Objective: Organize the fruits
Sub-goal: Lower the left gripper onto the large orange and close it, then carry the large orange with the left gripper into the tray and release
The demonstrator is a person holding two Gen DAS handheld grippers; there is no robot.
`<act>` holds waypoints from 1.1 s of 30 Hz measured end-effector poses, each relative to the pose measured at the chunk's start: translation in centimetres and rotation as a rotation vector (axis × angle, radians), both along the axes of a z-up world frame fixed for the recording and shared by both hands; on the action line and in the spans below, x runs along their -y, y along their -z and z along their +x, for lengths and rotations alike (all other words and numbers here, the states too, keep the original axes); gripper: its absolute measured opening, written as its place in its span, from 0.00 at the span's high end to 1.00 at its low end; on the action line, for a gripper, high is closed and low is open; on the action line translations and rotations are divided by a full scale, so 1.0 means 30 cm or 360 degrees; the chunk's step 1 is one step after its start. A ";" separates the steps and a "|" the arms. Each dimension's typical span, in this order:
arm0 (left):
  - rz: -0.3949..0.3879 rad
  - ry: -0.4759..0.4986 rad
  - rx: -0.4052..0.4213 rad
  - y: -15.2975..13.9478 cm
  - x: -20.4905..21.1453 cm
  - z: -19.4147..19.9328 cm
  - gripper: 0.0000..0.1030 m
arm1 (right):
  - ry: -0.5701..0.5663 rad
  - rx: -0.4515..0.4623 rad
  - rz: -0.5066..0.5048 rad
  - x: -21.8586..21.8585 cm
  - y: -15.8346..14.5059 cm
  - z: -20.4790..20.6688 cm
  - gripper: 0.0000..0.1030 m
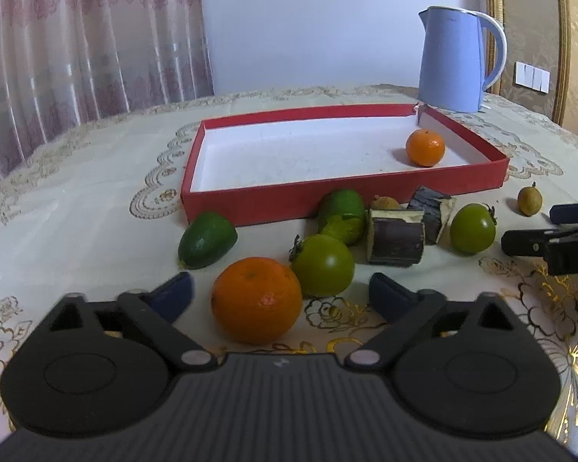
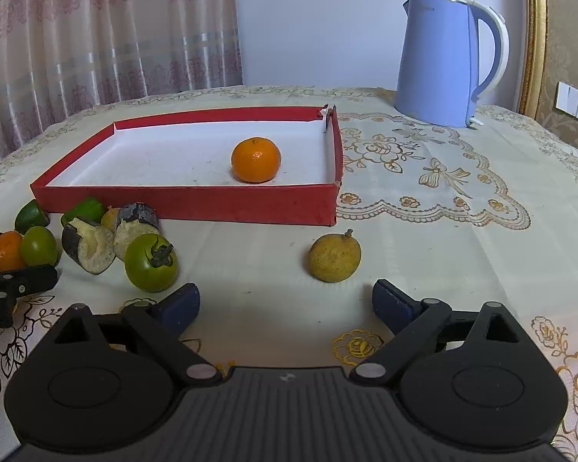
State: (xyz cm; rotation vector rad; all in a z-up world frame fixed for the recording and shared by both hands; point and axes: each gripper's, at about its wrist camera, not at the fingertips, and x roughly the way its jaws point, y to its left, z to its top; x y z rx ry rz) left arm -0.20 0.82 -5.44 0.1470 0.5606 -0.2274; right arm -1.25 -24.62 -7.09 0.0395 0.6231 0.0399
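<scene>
Red tray [image 2: 189, 202], orange mandarin [image 2: 255, 159]

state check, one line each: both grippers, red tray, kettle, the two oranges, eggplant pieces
left gripper: open, near orange between its fingers, not gripped
right gripper: open, holding nothing
red tray: holds one orange, otherwise bare
orange in tray: resting inside
near orange: on the tablecloth
kettle: upright, lid shut
eggplant pieces: cut, flesh exposed

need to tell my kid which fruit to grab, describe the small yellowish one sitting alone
Find the red tray on the tablecloth. In front of its right corner lies the yellowish-brown fruit, round with a short stem, alone, apart from the green and orange cluster.
</scene>
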 end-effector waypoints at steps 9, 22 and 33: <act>0.0009 0.0041 0.0042 0.000 -0.001 -0.034 0.21 | -0.0002 0.0000 0.0006 0.001 -0.001 0.001 0.05; -0.0081 0.0025 0.0029 0.002 -0.035 -0.046 0.65 | -0.0003 0.0001 0.0004 0.001 0.000 0.001 0.05; -0.0088 0.0024 0.0040 -0.001 -0.035 -0.050 0.66 | -0.0004 0.0002 -0.0002 0.001 0.001 0.002 0.05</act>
